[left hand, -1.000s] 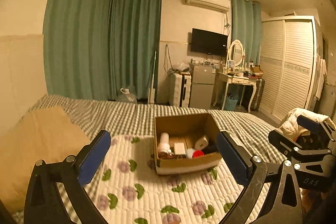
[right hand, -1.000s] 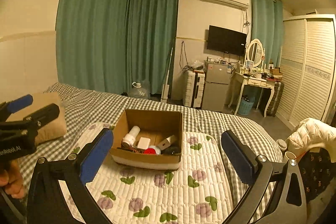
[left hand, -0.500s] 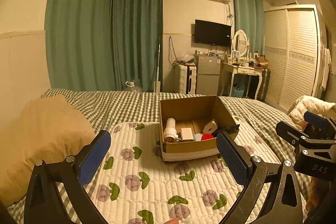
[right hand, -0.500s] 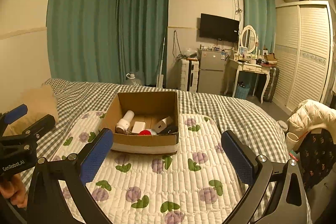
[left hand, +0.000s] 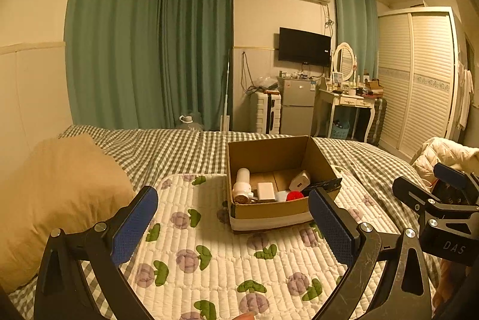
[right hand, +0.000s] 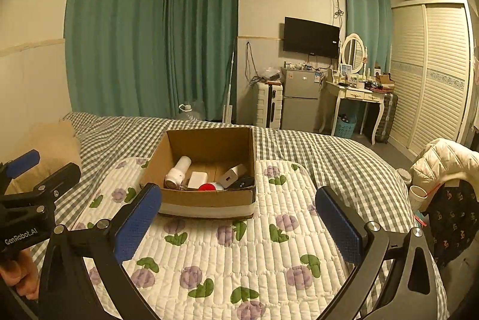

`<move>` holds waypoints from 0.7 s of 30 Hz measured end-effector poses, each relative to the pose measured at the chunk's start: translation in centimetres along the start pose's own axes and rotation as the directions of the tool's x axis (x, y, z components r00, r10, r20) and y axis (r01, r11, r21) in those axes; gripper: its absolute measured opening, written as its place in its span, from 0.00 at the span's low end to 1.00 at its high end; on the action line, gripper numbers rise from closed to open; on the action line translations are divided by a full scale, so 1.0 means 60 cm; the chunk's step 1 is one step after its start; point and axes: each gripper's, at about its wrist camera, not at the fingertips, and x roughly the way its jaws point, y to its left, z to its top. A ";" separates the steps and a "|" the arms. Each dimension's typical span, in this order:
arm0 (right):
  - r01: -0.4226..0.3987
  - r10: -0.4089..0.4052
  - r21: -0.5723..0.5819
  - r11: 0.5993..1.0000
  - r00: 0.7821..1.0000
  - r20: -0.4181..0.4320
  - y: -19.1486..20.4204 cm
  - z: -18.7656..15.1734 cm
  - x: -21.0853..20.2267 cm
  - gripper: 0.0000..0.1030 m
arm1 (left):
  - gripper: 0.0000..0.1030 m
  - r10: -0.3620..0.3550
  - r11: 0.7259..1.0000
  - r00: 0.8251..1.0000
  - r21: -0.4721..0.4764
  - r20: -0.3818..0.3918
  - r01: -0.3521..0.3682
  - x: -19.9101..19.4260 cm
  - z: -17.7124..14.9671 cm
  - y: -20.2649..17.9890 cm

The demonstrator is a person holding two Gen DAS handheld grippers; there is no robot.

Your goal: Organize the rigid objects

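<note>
- Blue-padded and empty, our left hand-held gripper (left hand: 233,219) has its jaws spread wide, pointing level over the bed toward the cardboard box (left hand: 269,210).
- Our right hand-held gripper (right hand: 238,218) is just as wide and empty, held level above the quilted floral mat (right hand: 254,254), the box between its pads in view.
- Inside the box lie a white cylindrical device (right hand: 178,173), a flat white block (right hand: 197,179), a red round piece (right hand: 208,187), a white adapter-like block (right hand: 233,173) and something black (right hand: 246,181).
- We judge all of them light, stiff and smooth; the cylinder may roll, so we would pinch it across its middle.
- The flat block looks best taken by its long edges.
</note>
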 end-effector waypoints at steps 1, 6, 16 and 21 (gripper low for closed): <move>0.001 -0.001 0.000 1.000 1.000 0.000 -0.001 0.000 0.000 1.00 | 1.00 -0.002 1.000 1.000 0.000 -0.002 0.002 0.001 0.001 0.000; 0.004 -0.004 0.006 1.000 1.000 0.001 -0.008 -0.001 -0.003 1.00 | 1.00 -0.002 1.000 1.000 0.009 -0.002 0.002 0.000 0.002 -0.007; 0.007 -0.007 0.011 1.000 1.000 0.006 -0.012 0.001 -0.003 1.00 | 1.00 -0.006 1.000 1.000 0.014 -0.002 0.006 0.000 0.003 -0.013; 0.007 -0.008 0.017 1.000 1.000 0.001 -0.011 -0.001 0.000 1.00 | 1.00 0.002 1.000 1.000 0.009 0.002 -0.002 0.000 0.004 -0.013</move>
